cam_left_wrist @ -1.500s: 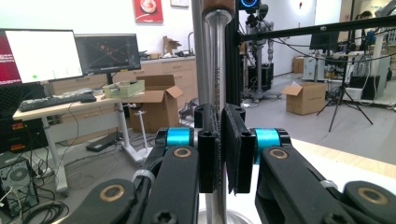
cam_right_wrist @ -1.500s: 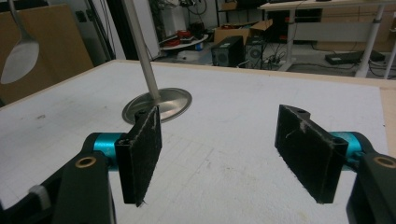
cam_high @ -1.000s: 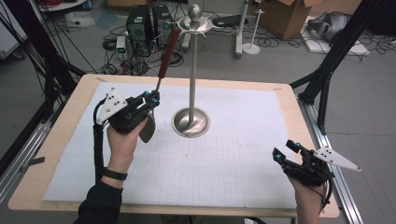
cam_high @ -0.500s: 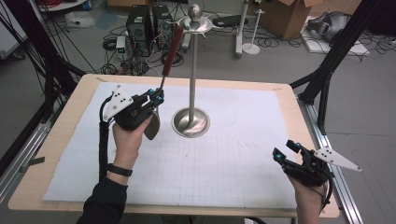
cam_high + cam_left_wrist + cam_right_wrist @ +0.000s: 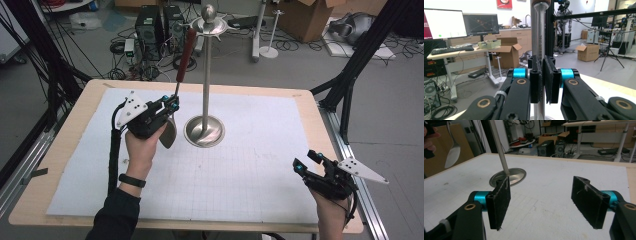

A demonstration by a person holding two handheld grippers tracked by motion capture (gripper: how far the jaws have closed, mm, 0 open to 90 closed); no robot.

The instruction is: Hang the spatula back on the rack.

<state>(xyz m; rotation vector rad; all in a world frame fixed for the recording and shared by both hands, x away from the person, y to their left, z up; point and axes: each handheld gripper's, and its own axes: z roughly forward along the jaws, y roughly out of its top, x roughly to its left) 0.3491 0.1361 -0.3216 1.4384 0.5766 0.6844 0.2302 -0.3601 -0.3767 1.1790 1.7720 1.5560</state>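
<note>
the left gripper (image 5: 169,106) pinches a spoon (image 5: 176,100); it could bump the stand (image 5: 206,75). the right gripper (image 5: 307,163) waits wide open, empty.

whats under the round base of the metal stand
The stand's round base sits flat on the white gridded sheet, which covers the wooden table. Whatever lies directly beneath the base is hidden by the base itself.

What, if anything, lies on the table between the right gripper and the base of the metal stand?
Nothing: in the high view, only bare white grid paper stretches between the right gripper and the stand's base.
</note>
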